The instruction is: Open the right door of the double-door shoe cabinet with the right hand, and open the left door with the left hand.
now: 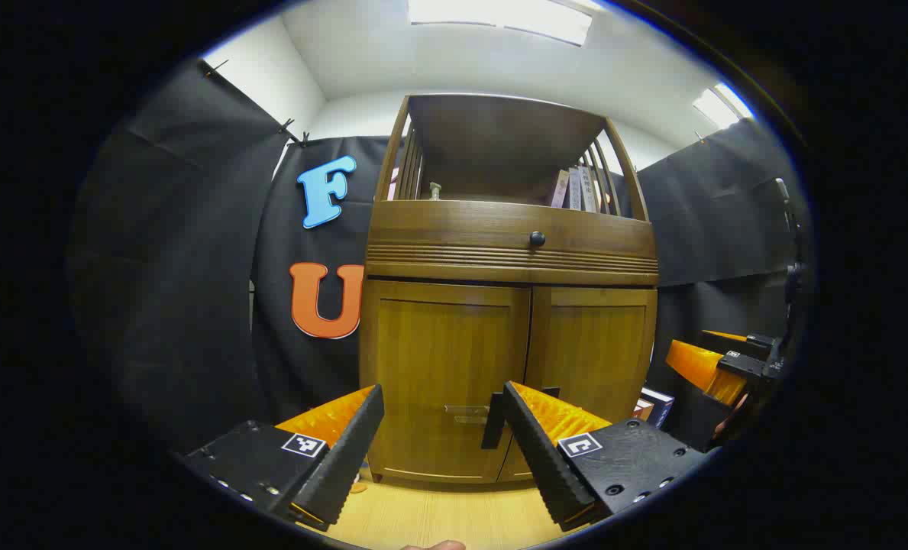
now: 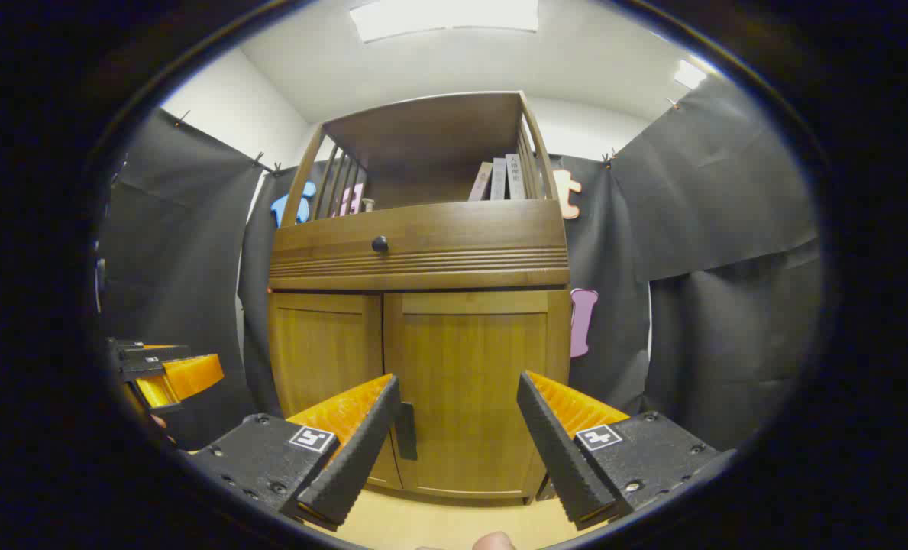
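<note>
1. Straight ahead of both grippers stands the shoe cabinet [image 1: 511, 252], with its left door [image 1: 446, 374] and right door [image 2: 473, 382] both closed.
2. Left gripper [image 1: 442, 428] has its fingers spread wide, holding nothing, near the left door.
3. Right gripper [image 2: 457, 420] is spread wide too, empty, near the right door.
4. Books [image 2: 499, 179] stand on the top shelf.

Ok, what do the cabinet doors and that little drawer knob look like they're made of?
The left door and right door look like wood or wood veneer, honey-brown with visible vertical grain and a satin sheen. The drawer knob is dark, round and smooth, possibly metal or painted wood; too small to tell.
</note>
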Demonstrator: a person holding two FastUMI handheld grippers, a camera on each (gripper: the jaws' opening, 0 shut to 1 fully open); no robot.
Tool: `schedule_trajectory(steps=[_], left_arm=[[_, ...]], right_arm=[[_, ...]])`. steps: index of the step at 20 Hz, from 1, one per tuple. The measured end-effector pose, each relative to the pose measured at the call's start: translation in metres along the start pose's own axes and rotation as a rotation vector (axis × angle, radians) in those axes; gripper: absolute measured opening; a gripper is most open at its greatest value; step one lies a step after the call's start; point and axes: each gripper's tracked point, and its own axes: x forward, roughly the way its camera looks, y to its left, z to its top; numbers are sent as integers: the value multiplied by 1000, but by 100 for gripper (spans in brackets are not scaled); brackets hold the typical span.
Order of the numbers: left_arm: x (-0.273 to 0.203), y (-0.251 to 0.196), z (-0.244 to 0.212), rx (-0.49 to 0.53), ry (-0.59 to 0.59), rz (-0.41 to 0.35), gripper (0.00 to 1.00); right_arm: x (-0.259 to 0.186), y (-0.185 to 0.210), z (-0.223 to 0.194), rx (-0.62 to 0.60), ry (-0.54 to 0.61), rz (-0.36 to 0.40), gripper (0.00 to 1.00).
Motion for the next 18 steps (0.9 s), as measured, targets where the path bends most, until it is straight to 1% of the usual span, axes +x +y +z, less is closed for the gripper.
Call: schedule_trajectory(steps=[1, 3, 9, 14, 17, 18], left_arm=[[0, -3, 0, 0, 1, -5, 95], [-1, -5, 1, 7, -4, -6, 95], [-4, -10, 3, 5, -10, -14, 95], [-9, -2, 8, 19, -22, 8, 95], [-11, 5, 12, 16, -36, 23, 95], [-12, 7, 12, 15, -36, 28, 95]], right_arm=[[-1, 0, -1, -1, 6, 1, 100], [-4, -1, -1, -3, 10, 0, 99], [-10, -1, -1, -7, 19, -5, 100], [-12, 0, -1, -13, 19, -8, 100], [-11, 6, -1, -17, 21, 4, 99], [-10, 7, -3, -18, 24, 8, 100]])
